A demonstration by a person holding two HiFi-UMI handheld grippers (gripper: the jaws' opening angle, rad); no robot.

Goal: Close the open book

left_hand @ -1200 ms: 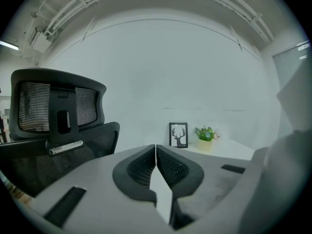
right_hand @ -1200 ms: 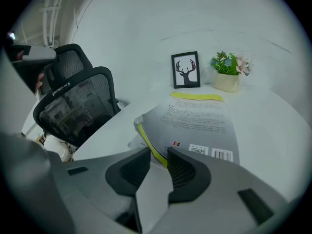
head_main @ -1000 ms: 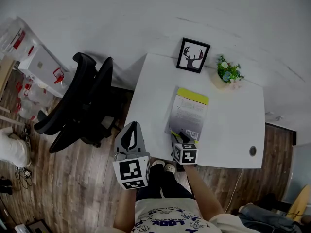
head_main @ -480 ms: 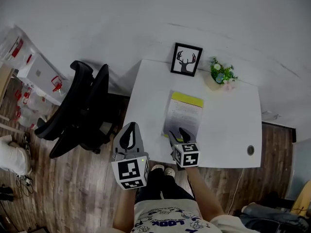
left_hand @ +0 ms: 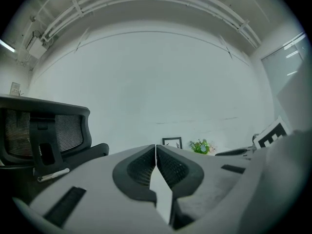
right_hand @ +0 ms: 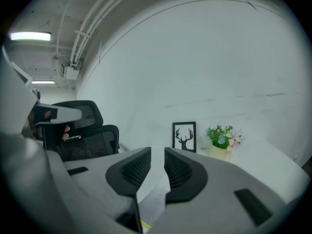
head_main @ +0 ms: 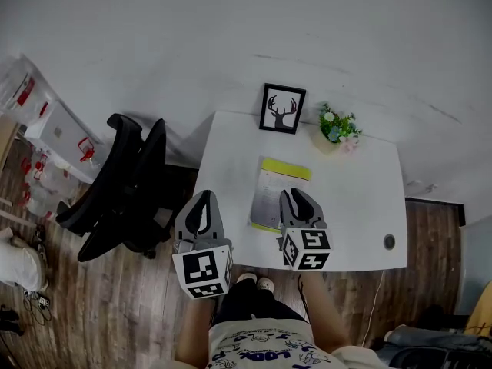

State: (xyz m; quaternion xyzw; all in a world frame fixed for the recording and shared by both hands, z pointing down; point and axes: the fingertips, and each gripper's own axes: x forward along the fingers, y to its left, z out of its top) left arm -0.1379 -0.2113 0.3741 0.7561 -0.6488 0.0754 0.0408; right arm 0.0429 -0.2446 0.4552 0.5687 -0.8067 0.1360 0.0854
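head view
book: book (head_main: 269, 191) lies flat mid-desk, a little towards the left edge of the desk (head_main: 361, 206). One cover-width shows, with a yellow strip at the far end, so it looks already closed.
book axis: long axis runs from the near edge to the far edge, pointing at the picture frame (head_main: 281, 108).
right gripper: right gripper (head_main: 298, 198) hangs over the book's near right corner, apart from it. It's the nearer one.
left gripper: left gripper (head_main: 201, 204) is off the desk's near left corner, beside the chair (head_main: 127, 179). The book lies to its right.

left gripper view
jaws: tips are pressed together with nothing in them.
aim: roughly level, towards the frame and plant (left_hand: 200, 146) at the far edge. The book isn't visible here.

right gripper view
jaws: a narrow gap. They have just been closing and nothing is between them.
book: its white face (right_hand: 155, 201) sits below and ahead of the jaws, not touching.
next: my read is no more contact is needed; if anything, the right side presses the cover flat.
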